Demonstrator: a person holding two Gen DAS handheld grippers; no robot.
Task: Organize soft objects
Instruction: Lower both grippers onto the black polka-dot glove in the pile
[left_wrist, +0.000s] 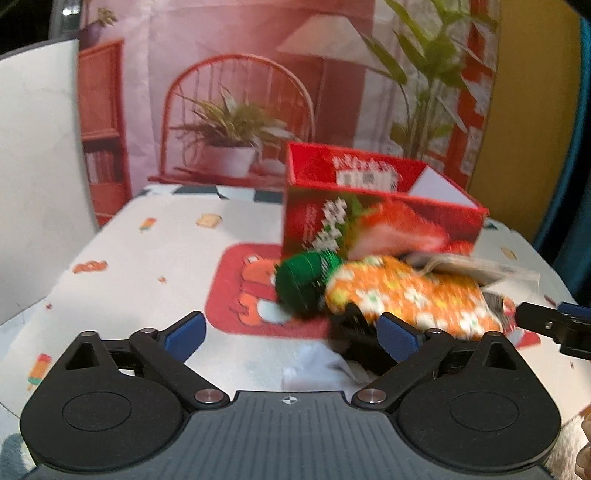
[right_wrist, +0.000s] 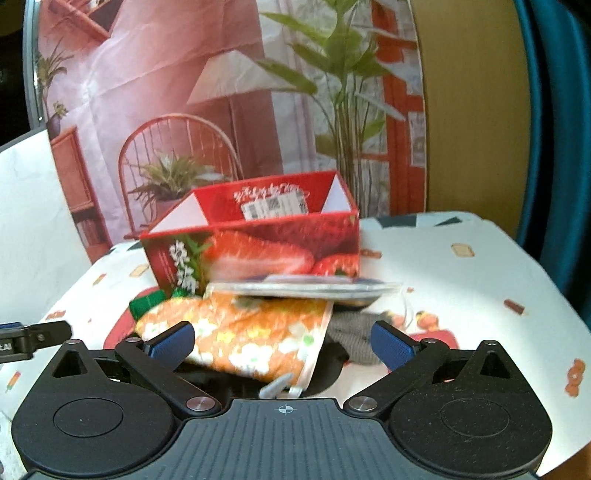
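Note:
An orange floral soft pouch (left_wrist: 406, 295) lies on the table in front of a red strawberry-printed open box (left_wrist: 369, 214). A green rolled soft item (left_wrist: 306, 284) rests against the pouch's left end. My left gripper (left_wrist: 291, 336) is open just short of them, with only tablecloth between its blue pads. In the right wrist view the orange pouch (right_wrist: 251, 332) lies between the wide-spread fingers of my right gripper (right_wrist: 282, 345), which is open. A grey knitted piece (right_wrist: 351, 336) sits to the pouch's right, and a flat clear-wrapped pack (right_wrist: 306, 288) lies on top. The red box (right_wrist: 258, 243) stands behind.
The table (left_wrist: 129, 266) has a white patterned cloth and a red printed mat (left_wrist: 236, 295). A dark item (left_wrist: 354, 332) lies under the pouch. A printed room backdrop (left_wrist: 221, 92) stands behind. The other gripper's finger shows at each view's edge (left_wrist: 546, 325) (right_wrist: 33, 336).

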